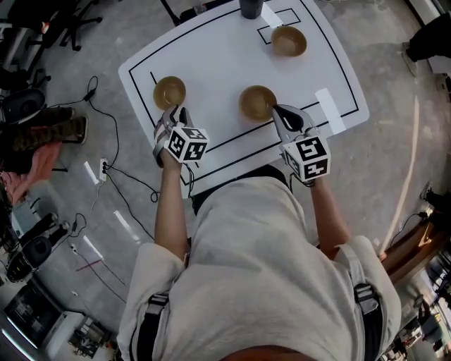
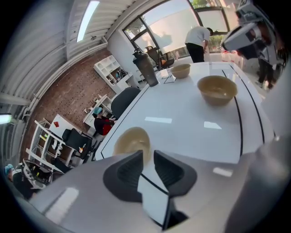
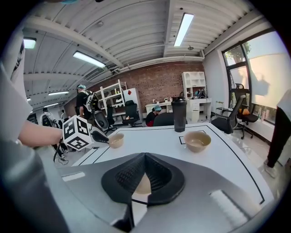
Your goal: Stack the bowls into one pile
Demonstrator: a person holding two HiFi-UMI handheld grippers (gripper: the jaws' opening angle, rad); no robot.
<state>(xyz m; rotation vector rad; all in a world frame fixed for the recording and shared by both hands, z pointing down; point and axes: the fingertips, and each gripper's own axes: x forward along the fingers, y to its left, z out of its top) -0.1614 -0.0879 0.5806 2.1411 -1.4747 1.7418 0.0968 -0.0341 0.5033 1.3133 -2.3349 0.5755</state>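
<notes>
**Fig.** 3 bowls on table, none stacked yet. L bowl sits near the L edge, mid bowl near front centre, and far bowl at the back by a dark cup. All 3 are well apart.

**R gripper** is at the mid bowl's R rim. In the R gripper view its fingers are closed, tips meeting, w/ a tan wedge of bowl wall pinched between them. This is prob. a rim grip, which would keep the bowl upright for lifting & lowering into another.

**L gripper** is at the near rim of the L bowl. In the L gripper view its fingers stand narrowly apart w/ nothing clamped. The bowl is just ahead, partly behind the L finger, w/ its rim at the mouth of the gap. Whether the rim is inside the gap can't be told. Likely role: approach for a 2nd rim grip, or steadying the L bowl as receiver.

**Stage:** 1st pick, approx. start of task.
</notes>
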